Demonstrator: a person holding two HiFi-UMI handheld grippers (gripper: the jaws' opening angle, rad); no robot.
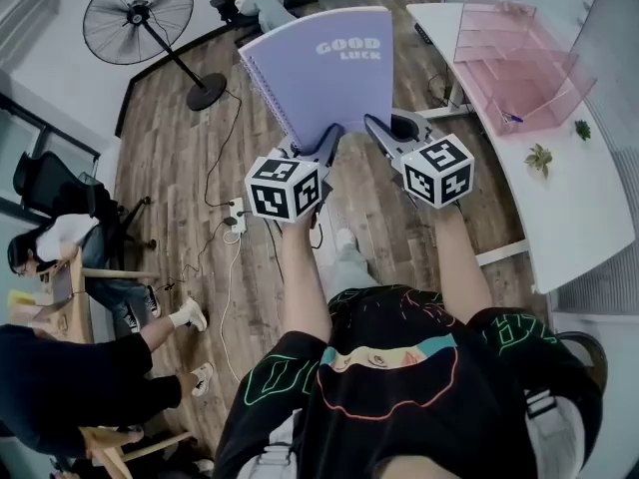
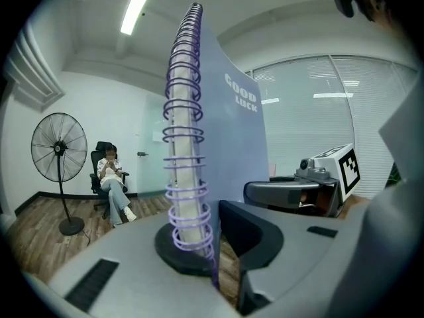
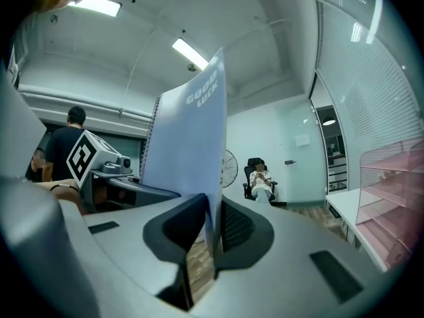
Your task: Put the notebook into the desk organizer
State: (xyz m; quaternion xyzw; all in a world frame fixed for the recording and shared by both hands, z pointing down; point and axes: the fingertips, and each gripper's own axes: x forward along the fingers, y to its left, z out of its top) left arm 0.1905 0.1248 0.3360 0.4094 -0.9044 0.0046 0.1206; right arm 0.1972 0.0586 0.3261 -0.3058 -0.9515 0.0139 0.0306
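I hold a purple spiral notebook with "GOOD LUCK" on its cover upright in the air over the wooden floor, using both grippers. My left gripper is shut on its lower edge beside the spiral binding, as the left gripper view shows. My right gripper is shut on the cover's other lower corner, with the thin sheet pinched between the pads. The pink transparent desk organizer stands on the white desk to the right of the notebook, and its tiers show at the right of the right gripper view.
The white desk runs along the right, with two small plants near the organizer. A standing fan is at far left. A power strip and cables lie on the floor. People sit at left and at the back.
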